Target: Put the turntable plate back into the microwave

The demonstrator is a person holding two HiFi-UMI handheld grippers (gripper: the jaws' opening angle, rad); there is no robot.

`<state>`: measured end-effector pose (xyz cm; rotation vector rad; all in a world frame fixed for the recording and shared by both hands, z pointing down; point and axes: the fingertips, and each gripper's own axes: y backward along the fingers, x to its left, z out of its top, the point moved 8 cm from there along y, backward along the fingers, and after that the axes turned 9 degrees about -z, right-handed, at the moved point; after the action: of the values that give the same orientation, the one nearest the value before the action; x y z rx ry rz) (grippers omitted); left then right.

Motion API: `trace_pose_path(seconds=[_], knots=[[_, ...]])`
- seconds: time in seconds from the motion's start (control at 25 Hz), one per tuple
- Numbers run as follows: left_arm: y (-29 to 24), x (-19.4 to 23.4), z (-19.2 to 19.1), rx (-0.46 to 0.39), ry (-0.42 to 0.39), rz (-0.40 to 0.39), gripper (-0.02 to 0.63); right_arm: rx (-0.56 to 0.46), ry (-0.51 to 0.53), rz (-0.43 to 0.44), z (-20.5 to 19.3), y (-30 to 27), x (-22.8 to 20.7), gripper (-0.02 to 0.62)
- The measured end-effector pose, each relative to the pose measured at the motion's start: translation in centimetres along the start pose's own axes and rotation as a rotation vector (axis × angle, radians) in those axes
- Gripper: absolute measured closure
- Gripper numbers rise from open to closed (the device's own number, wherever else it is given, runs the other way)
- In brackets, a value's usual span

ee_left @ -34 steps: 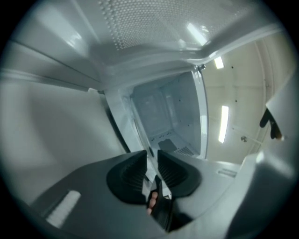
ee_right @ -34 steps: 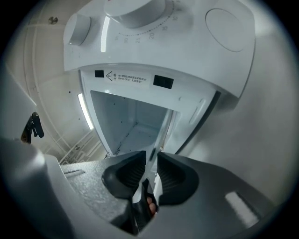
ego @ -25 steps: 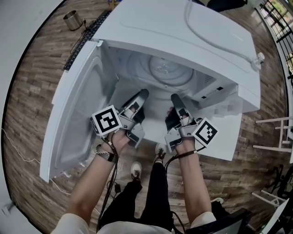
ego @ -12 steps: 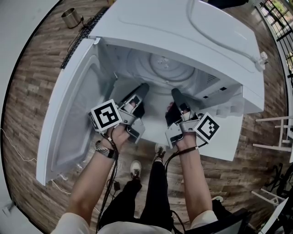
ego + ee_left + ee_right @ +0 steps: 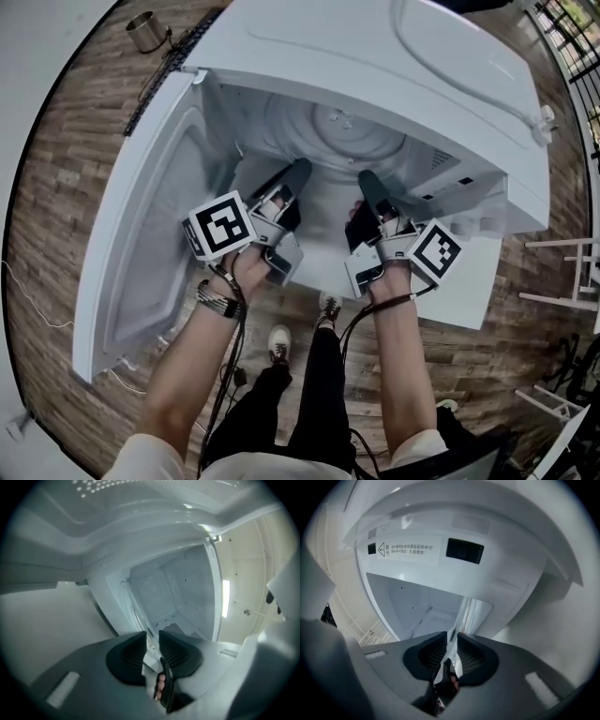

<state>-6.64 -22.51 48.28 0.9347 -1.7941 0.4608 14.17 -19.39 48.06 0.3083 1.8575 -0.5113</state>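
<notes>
The clear glass turntable plate (image 5: 349,131) sits inside the open white microwave (image 5: 422,56), level above the cavity floor. My left gripper (image 5: 298,172) is shut on the plate's near-left rim. My right gripper (image 5: 367,180) is shut on the near-right rim. In the left gripper view the thin glass edge (image 5: 138,616) runs between the dark pads of that gripper (image 5: 152,638), whose jaws have just been opening a little. In the right gripper view the rim (image 5: 469,613) passes between the pads of that gripper (image 5: 453,638), whose jaws have just been closing.
The microwave door (image 5: 141,216) hangs wide open at the left. The control panel side (image 5: 469,272) stands out at the right. A metal cup (image 5: 145,31) and a black keyboard (image 5: 173,70) lie on the wooden surface behind. The person's legs and shoes are below.
Both grippers and the plate hold almost the same place in the cavity. Only the head camera has shifted slightly.
</notes>
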Motion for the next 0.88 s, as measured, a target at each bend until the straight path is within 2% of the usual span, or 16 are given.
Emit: trace_pose_path(seconds=[0.6, 0.88], knots=[[-1.5, -0.3, 1.5, -0.039, 0.006, 0.006, 0.508, -0.005, 0.015, -0.017, 1.3, -1.3, 1.3, 0.517], [-1.5, 0.1, 2.0, -0.081, 0.038, 0.075, 0.52, 0.024, 0.135, -0.082, 0.9, -1.7, 2.1, 0.503]])
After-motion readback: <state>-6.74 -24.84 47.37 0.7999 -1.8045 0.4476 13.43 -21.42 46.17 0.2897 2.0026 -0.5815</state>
